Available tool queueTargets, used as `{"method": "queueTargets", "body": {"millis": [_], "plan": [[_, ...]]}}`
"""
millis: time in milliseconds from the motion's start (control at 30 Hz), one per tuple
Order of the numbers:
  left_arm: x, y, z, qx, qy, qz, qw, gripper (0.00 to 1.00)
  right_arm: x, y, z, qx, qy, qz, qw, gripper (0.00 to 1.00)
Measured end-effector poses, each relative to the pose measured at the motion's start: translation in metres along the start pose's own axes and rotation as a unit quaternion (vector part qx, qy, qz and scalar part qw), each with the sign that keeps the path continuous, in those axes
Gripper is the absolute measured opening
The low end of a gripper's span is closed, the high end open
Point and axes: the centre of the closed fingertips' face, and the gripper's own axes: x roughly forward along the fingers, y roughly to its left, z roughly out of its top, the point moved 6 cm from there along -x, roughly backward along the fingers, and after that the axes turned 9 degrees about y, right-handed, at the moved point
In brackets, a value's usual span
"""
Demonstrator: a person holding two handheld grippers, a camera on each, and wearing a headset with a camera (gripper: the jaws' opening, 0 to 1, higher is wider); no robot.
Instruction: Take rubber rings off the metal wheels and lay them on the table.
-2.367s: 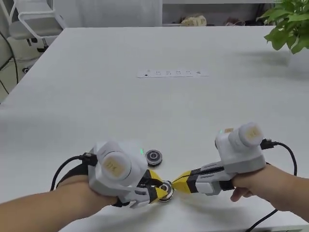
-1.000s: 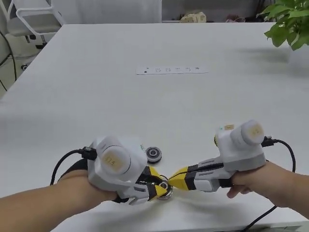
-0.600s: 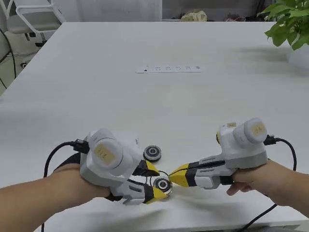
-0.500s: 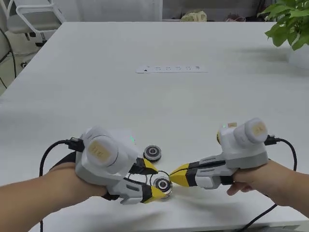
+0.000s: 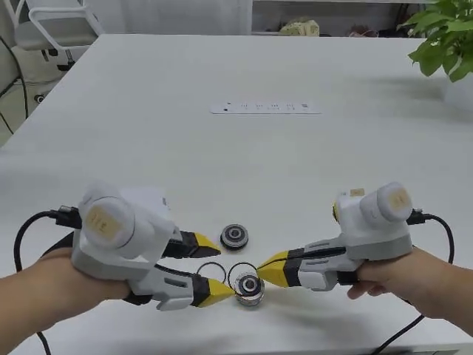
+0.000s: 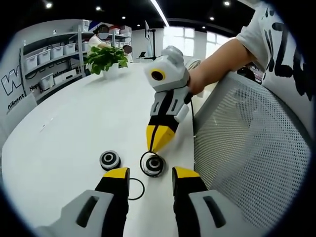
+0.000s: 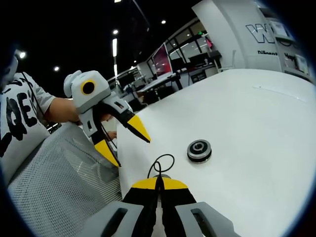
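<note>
A bare metal wheel [image 5: 248, 287] stands on the table near its front edge. My right gripper [image 5: 260, 268] is shut on a thin black rubber ring [image 7: 164, 155], whose loop hangs at that wheel [image 6: 154, 166]. Whether the loop is free of the wheel I cannot tell. A second rubber ring [image 5: 210, 262] lies flat on the table between the jaws of my left gripper [image 5: 219, 268], which is open and holds nothing. Another wheel [image 5: 234, 236] with its black ring still on stands a little farther back [image 6: 110, 159], [image 7: 199, 149].
A white power strip [image 5: 264, 108] lies at mid-table. A potted plant [image 5: 443, 44] stands at the far right corner and an office chair [image 5: 52, 29] at the far left. A mesh chair back [image 6: 247, 148] is close behind the table's front edge.
My left gripper has let go of the wheel, opened and drawn back to the left. The wheel now stands on the table, with a loose ring lying beside it. The right gripper stays shut.
</note>
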Motion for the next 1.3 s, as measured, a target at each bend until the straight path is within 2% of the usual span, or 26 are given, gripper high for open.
{"method": "queueTargets", "body": {"millis": [300, 567, 867, 1300], "plan": [[-0.017, 0.006, -0.010, -0.021, -0.010, 0.020, 0.9995, 0.32, -0.001, 0.003, 0.010, -0.006, -0.018, 0.008, 0.9998, 0.00], [-0.027, 0.009, -0.018, -0.037, -0.014, 0.035, 0.9986, 0.33, 0.001, 0.003, 0.017, -0.008, -0.020, 0.008, 0.9997, 0.00], [-0.035, 0.012, -0.022, -0.047, -0.018, 0.048, 0.9976, 0.35, 0.010, 0.005, 0.028, -0.017, -0.019, 0.013, 0.9996, 0.00], [-0.041, 0.013, -0.030, -0.060, -0.016, 0.059, 0.9963, 0.35, 0.027, 0.003, 0.032, -0.017, -0.008, 0.017, 0.9997, 0.00]]}}
